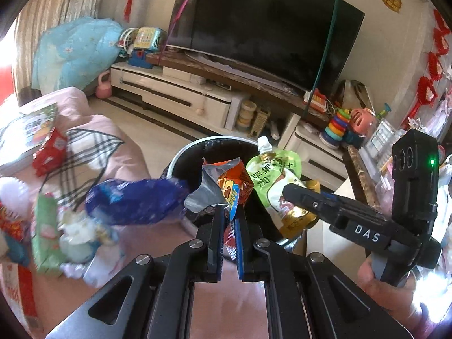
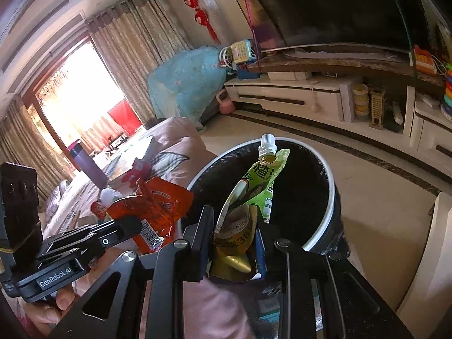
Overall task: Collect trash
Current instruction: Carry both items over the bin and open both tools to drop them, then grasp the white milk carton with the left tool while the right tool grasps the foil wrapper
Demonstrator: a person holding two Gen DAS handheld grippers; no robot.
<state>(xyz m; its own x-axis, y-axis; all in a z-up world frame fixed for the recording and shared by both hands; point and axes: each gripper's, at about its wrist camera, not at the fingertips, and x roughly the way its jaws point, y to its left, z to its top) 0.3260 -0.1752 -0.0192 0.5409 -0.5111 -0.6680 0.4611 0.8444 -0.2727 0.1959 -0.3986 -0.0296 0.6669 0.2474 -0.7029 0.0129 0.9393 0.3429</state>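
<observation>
My left gripper (image 1: 228, 214) is shut on a crumpled orange and silver snack wrapper (image 1: 231, 183), held just in front of the black-lined trash bin (image 1: 186, 148) with a white rim. To its right, my right gripper (image 1: 289, 192) is shut on a green drink pouch (image 1: 271, 175) with a white cap. In the right wrist view, the right gripper (image 2: 234, 226) holds the green pouch (image 2: 254, 186) over the near rim of the bin (image 2: 209, 166). The left gripper (image 2: 132, 226) holds the orange wrapper (image 2: 155, 212) left of the bin.
More trash lies on the pink sofa cover (image 1: 113, 147): a blue wrapper (image 1: 135, 200), a red packet (image 1: 50, 152) and a green packet (image 1: 45, 231). A TV (image 1: 268, 34) on a white cabinet (image 1: 175, 93) stands beyond the bin. A purple bottle (image 2: 84, 163) is on the left.
</observation>
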